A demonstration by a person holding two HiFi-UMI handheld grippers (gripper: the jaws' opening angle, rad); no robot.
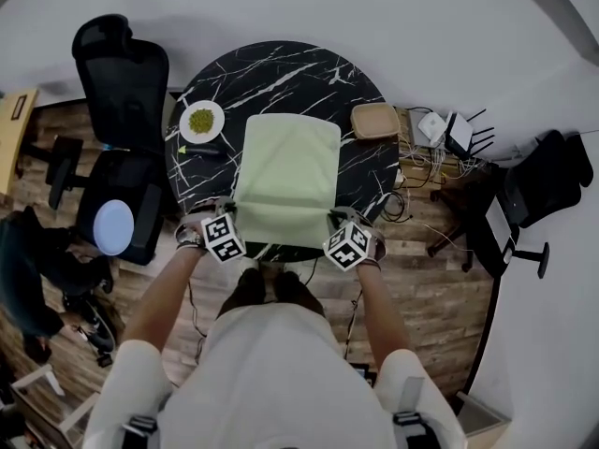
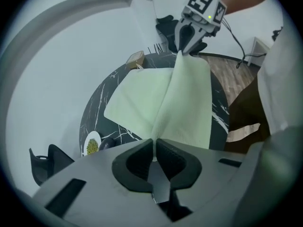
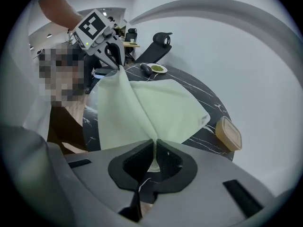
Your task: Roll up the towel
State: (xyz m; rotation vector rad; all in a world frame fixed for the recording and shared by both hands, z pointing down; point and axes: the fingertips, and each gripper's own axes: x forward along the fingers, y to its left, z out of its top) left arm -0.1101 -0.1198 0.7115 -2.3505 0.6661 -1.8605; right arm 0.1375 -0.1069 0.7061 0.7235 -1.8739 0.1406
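A pale green towel lies spread on the round black marble table, its near edge lifted off the table. My left gripper is shut on the towel's near left corner. My right gripper is shut on the near right corner. Between them the near edge hangs stretched above the table's front rim. The far part of the towel rests flat on the marble. Each gripper view shows the other gripper pinching its corner.
A white plate of green food sits at the table's left, with a dark object beside it. A tan lidded box sits at the right rim. Black office chairs stand left; cables and a router lie on the wooden floor, right.
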